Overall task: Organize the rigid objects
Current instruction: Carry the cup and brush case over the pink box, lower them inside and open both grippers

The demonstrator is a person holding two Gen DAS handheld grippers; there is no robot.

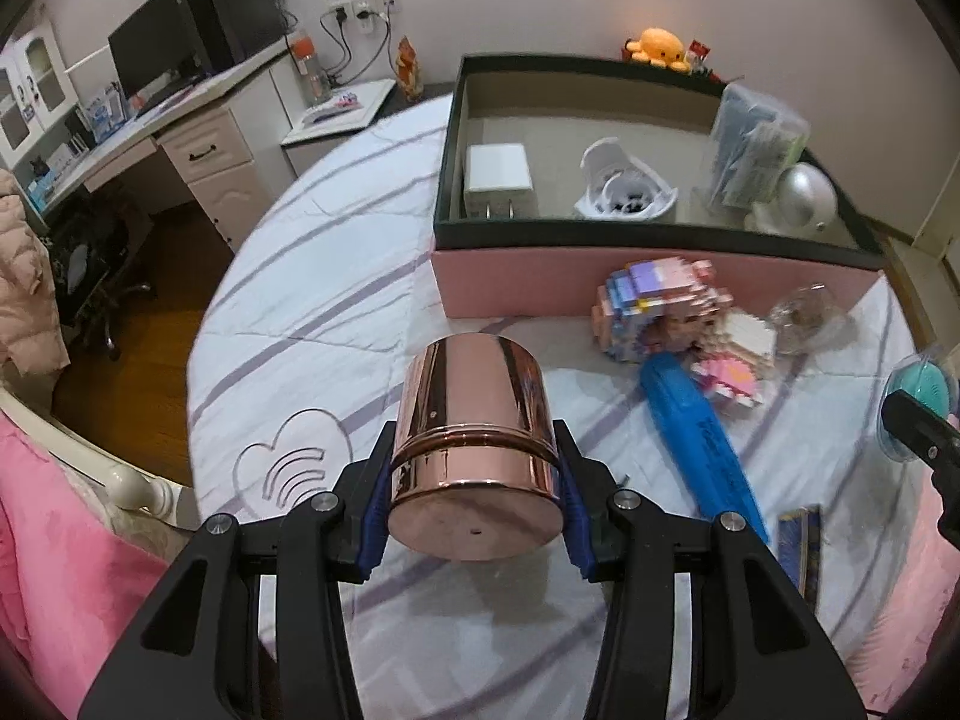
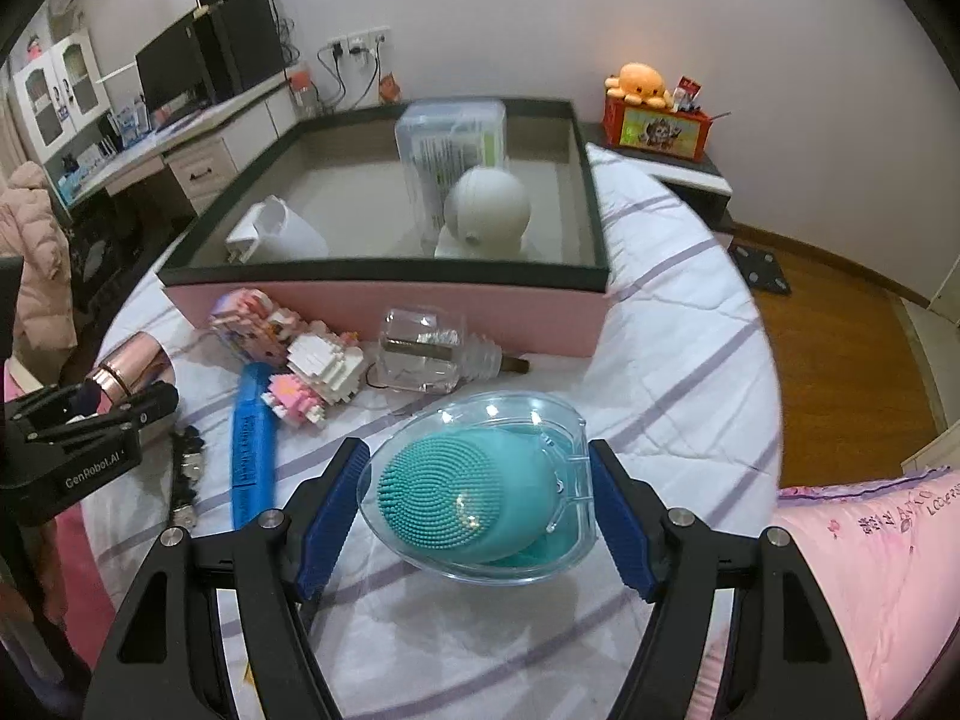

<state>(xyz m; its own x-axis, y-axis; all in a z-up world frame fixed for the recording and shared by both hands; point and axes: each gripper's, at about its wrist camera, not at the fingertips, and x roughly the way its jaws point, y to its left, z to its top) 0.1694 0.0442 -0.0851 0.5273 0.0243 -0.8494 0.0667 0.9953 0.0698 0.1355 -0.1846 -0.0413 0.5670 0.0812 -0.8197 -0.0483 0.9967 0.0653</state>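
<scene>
Left wrist view: we are seeing the left tongs (image 1: 477, 498) clenching a rose-gold metal cup (image 1: 477, 450) on both sides, blue pads pressing its lower band; the cup is tilting away from the camera, base toward us, off the striped bedspread (image 1: 312, 312). Ahead, the pink-walled box (image 1: 540, 282) with its dark rim is sitting on the bed, already holding a white charger (image 1: 498, 177), a white holder (image 1: 624, 183), a clear pack (image 1: 756, 147) and a round white camera (image 1: 801, 198). The box floor between charger and holder is showing bare. Just outside the near wall, a block figure (image 1: 672, 312) and a blue case (image 1: 702, 444) are lying close together, leaving open bedspread to the left of the cup.

Right wrist view: the right tongs (image 2: 477, 510) are gripping a clear heart-shaped case (image 2: 558, 480) holding a teal bristled brush (image 2: 456, 492); both pads are touching the case's edges. A clear bottle (image 2: 420, 357) is lying against the box's near wall. To the right, the bed edge is dropping to wooden floor (image 2: 840, 360).
</scene>
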